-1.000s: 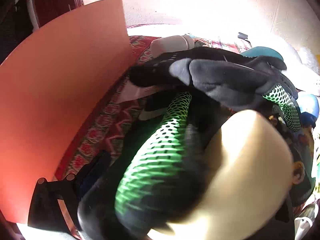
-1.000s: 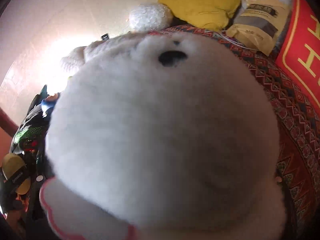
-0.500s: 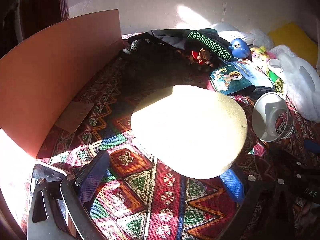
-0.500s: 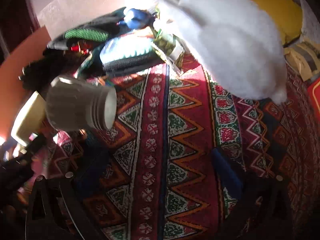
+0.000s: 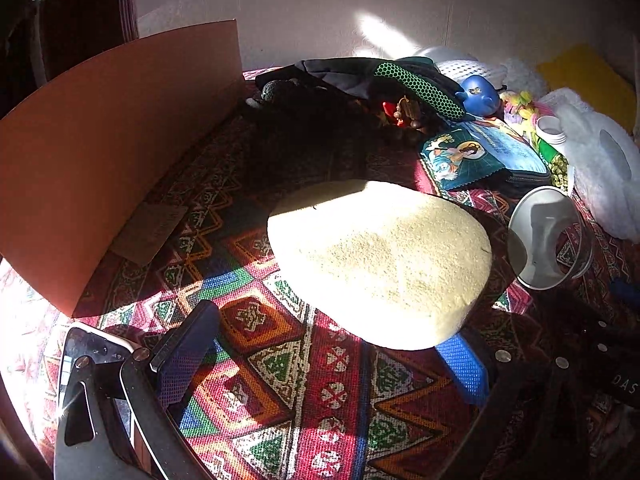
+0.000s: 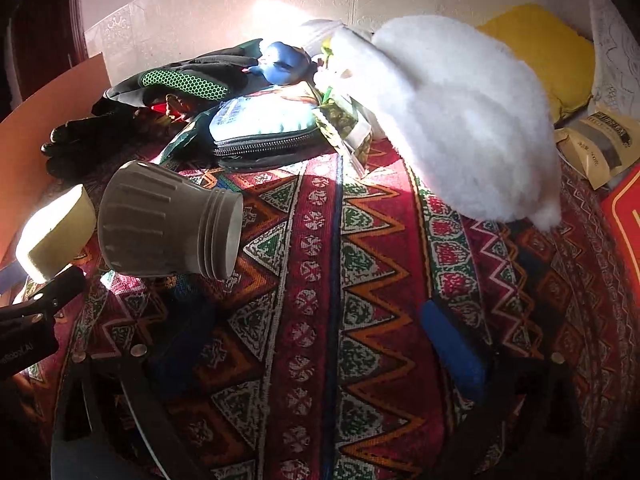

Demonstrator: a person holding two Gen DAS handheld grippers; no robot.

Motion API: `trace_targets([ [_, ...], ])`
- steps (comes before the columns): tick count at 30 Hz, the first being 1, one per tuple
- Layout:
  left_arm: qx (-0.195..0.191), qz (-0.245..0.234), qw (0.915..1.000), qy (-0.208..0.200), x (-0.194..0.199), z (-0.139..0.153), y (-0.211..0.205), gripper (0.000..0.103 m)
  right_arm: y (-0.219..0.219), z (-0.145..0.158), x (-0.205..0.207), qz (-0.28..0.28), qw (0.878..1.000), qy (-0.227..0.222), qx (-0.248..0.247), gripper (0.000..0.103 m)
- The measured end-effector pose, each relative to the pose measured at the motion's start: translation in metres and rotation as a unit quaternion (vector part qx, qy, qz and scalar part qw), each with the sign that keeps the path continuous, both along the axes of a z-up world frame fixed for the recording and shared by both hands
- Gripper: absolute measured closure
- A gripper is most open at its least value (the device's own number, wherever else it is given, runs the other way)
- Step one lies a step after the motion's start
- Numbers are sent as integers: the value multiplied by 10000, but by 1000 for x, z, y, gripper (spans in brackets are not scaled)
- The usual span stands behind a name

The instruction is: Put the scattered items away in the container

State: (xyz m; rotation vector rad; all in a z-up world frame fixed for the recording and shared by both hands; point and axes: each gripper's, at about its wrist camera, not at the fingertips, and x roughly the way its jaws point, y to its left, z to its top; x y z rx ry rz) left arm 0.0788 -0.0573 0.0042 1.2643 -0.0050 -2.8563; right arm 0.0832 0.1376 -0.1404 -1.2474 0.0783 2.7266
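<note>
A cream sponge (image 5: 380,260) lies on the patterned rug (image 5: 280,400) just past my left gripper (image 5: 324,360). That gripper is open; the sponge's near edge overlaps its right pad and stays apart from the left pad. My right gripper (image 6: 316,344) is open over bare rug with nothing between its fingers. A grey ribbed cup (image 6: 168,224) lies on its side beyond its left finger, also seen mouth-on as the cup (image 5: 548,240). Black-and-green gloves (image 5: 416,84), a blue toy (image 5: 478,94), a picture pouch (image 5: 480,152) and a white plush (image 6: 460,120) lie scattered at the back.
An orange board (image 5: 108,140) stands along the left. A white woven basket (image 5: 468,66) sits by the wall, partly hidden. A yellow cushion (image 6: 540,48), a paper bag (image 6: 600,140) and a red box (image 6: 628,208) lie on the right. A phone (image 5: 92,344) lies under my left finger.
A second ago the gloves filled the left view and the white plush filled the right view. Both grippers have since pulled back, and the plush now lies on the rug. Little moved in the last half second.
</note>
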Motion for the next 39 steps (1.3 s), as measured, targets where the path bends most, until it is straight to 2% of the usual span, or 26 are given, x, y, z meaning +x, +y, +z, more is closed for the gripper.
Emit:
trace_targets([
  [10, 86, -78, 9999, -17, -5, -1, -1, 0, 4, -1, -5, -98, 9999, -24, 14, 0],
  [15, 104, -407, 9990, -133, -26, 0, 5, 0, 6, -3, -12, -95, 9999, -35, -6, 0],
  [22, 71, -395, 9991, -118, -28, -1, 5, 0, 9, -4, -24, -54, 9999, -53, -68, 0],
  [26, 92, -403, 9991, -104, -29, -1, 5, 0, 2, -6, -34, -58, 9999, -51, 98, 0],
  [35, 92, -417, 9990, -100, -29, -2, 5, 0, 6, -7, -37, -43, 10000, -35, 25, 0],
  [39, 90, -420, 9990, -98, -29, -2, 5, 0, 8, -5, -25, -56, 10000, -27, 18, 0],
])
